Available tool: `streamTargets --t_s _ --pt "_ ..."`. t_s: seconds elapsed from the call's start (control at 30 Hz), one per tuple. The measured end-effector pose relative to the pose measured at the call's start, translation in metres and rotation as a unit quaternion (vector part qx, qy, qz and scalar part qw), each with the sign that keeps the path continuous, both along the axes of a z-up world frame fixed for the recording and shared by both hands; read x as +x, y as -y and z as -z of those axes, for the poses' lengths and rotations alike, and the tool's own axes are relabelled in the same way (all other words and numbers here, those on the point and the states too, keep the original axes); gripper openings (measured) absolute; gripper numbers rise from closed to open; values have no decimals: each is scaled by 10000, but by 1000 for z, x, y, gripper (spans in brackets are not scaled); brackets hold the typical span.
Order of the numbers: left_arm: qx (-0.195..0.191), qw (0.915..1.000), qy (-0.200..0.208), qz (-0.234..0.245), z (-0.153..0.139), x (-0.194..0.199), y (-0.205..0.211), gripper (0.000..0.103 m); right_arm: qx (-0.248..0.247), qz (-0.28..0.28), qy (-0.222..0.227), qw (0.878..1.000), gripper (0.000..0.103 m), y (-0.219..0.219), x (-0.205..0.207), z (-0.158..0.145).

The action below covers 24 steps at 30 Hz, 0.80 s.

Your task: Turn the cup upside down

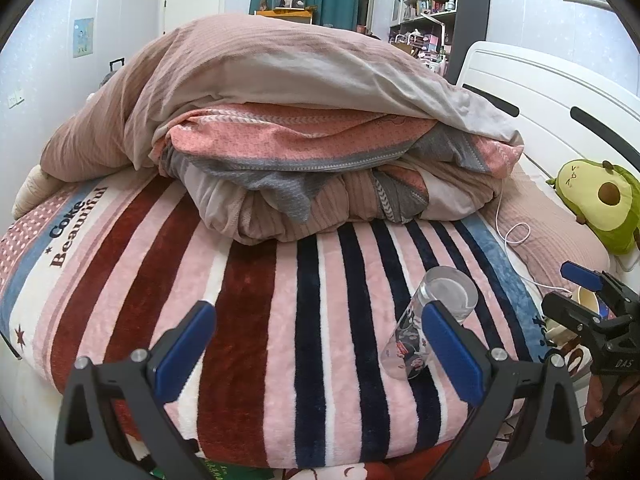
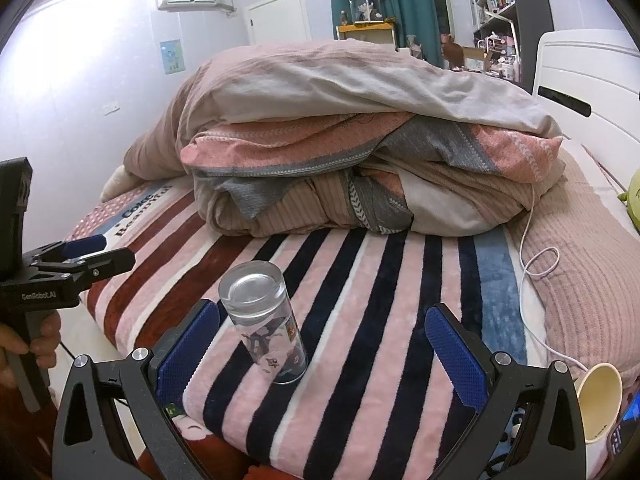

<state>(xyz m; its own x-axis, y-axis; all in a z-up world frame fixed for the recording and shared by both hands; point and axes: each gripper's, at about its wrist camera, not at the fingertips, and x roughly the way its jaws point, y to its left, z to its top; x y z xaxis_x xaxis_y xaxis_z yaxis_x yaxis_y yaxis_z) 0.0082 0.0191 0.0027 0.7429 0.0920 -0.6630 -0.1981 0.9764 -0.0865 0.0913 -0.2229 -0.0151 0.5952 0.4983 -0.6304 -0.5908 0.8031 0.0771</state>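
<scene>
Glass cup (image 2: 266, 326) base-up on striped blanket (image 2: 372, 320), jaws apart.

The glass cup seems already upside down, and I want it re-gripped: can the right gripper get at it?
Probably yes: the right gripper is open, the glass cup stands between its fingers close to the left one, and nothing blocks it on the striped blanket.
</scene>
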Motion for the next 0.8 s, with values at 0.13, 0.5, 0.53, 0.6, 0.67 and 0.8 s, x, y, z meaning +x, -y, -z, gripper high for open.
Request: streamTargets --t_s 0.13,0.5,0.53,0.6,0.67,0.8 --pt "-3 10000 2 1 0 0 0 102 3 -10 3 10000 103 0 0 0" --pt "9 10000 9 -6 -1 -1 1 102 3 -7 9 10000 103 0 0 -1" --pt "13 10000 15 0 -1 -1 1 102 6 -10 12 10000 103 0 0 -1" --pt "23 10000 23 11 -3 -1 1 102 9 -11 11 10000 103 0 0 0" --pt "30 10000 20 6 -4 -1 1 102 10 -15 5 10000 103 0 -1 0" --pt "33 10000 27 11 -4 -2 2 102 12 -20 2 10000 103 0 0 -1"
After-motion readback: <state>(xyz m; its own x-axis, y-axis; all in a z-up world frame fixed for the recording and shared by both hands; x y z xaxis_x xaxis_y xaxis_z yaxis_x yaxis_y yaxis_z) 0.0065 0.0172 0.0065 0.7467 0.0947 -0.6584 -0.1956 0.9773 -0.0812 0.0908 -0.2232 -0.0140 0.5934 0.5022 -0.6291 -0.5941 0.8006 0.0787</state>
